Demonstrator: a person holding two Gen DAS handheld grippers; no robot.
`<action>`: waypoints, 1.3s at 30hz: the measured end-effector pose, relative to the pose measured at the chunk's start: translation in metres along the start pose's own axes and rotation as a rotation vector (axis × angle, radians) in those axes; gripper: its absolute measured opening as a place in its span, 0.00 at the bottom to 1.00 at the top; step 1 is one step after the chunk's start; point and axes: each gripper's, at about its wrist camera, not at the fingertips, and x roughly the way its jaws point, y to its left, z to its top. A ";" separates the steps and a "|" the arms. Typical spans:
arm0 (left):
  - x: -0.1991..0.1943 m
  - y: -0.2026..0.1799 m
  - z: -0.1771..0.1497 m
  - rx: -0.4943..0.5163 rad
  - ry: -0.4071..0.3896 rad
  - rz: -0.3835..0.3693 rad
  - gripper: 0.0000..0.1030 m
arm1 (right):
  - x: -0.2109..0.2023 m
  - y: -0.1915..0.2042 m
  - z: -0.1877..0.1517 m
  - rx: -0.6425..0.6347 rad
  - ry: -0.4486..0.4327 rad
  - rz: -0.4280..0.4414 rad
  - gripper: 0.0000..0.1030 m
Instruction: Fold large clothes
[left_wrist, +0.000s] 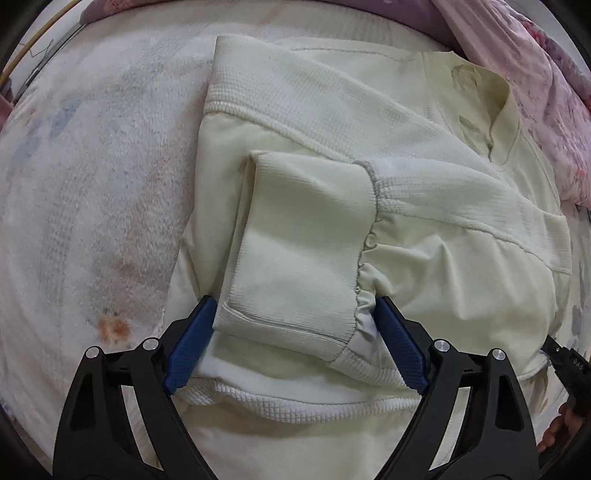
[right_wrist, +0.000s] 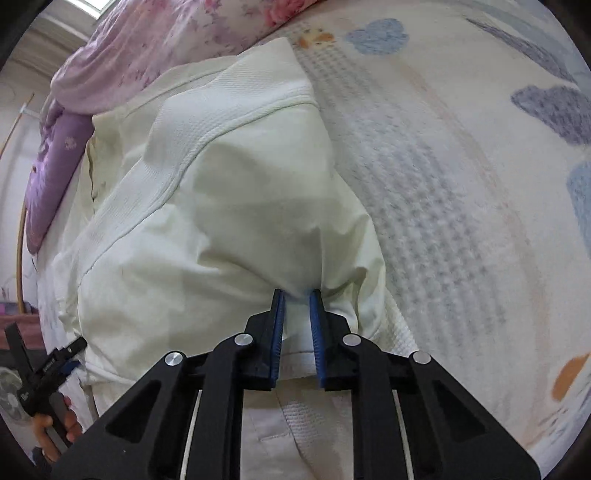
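Note:
A cream-white jacket (left_wrist: 424, 192) lies on the bed with its collar at the far right and a sleeve folded across its body. The sleeve's ribbed cuff (left_wrist: 295, 251) lies between the jaws of my left gripper (left_wrist: 293, 306), which is open wide with blue pads on either side of it. In the right wrist view the jacket (right_wrist: 207, 206) is bunched and raised. My right gripper (right_wrist: 297, 295) is shut on a pinch of its fabric near the hem. The left gripper (right_wrist: 48, 365) shows at the lower left there.
The bed is covered by a white blanket (left_wrist: 92, 184) with faded heart and animal prints (right_wrist: 480, 166). A pink floral quilt (left_wrist: 535, 92) is piled along the head of the bed (right_wrist: 147, 48). A person's hand (right_wrist: 55, 424) holds the left gripper.

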 end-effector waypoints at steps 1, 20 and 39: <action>-0.007 0.002 0.003 -0.012 -0.008 -0.050 0.84 | -0.003 0.002 0.002 -0.008 0.006 -0.006 0.18; 0.019 0.058 0.126 -0.184 -0.092 -0.040 0.87 | 0.015 0.001 0.148 0.079 -0.192 0.048 0.60; -0.023 -0.018 0.142 -0.045 -0.329 -0.158 0.09 | -0.013 0.031 0.143 -0.056 -0.349 0.295 0.13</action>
